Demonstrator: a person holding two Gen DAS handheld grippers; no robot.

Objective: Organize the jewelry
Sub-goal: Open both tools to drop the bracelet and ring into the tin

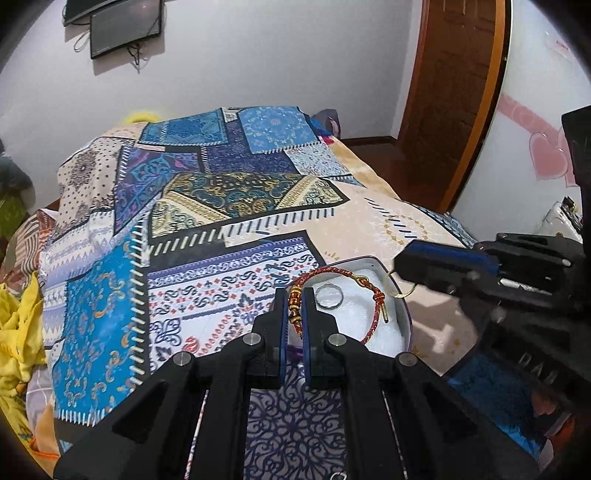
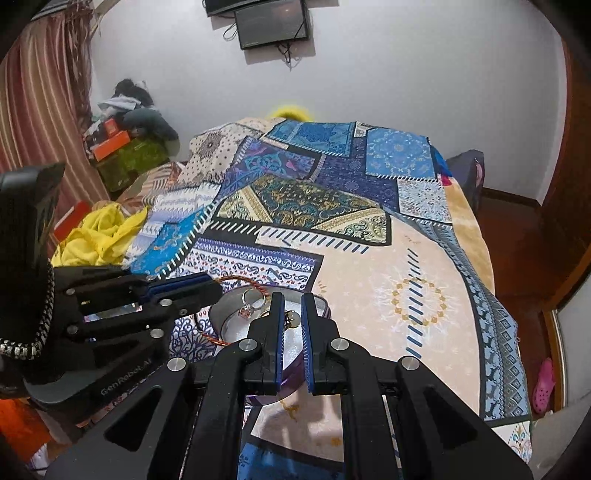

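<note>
A round tin [image 1: 400, 306] with a white lining lies on the patterned bedspread; it also shows in the right wrist view [image 2: 221, 312]. My left gripper [image 1: 294, 295] is shut on the beaded part of a red braided bracelet [image 1: 334, 272], which hangs over the tin. A silver ring [image 1: 330, 295] lies inside the tin; in the right wrist view it is a ring with a stone [image 2: 251, 304]. My right gripper [image 2: 291, 299] is shut on a small gold earring with a pearl [image 2: 291, 318], just over the tin's rim. In the left wrist view its gold hoop [image 1: 399, 286] hangs from the right gripper [image 1: 400, 264].
The patchwork bedspread [image 2: 369, 236] covers the whole bed. Yellow cloth [image 2: 99, 236] lies at the bed's left side, with boxes and clutter [image 2: 122, 147] by the curtain. A wooden door [image 1: 454, 92] stands at the right and a screen [image 2: 271, 22] hangs on the wall.
</note>
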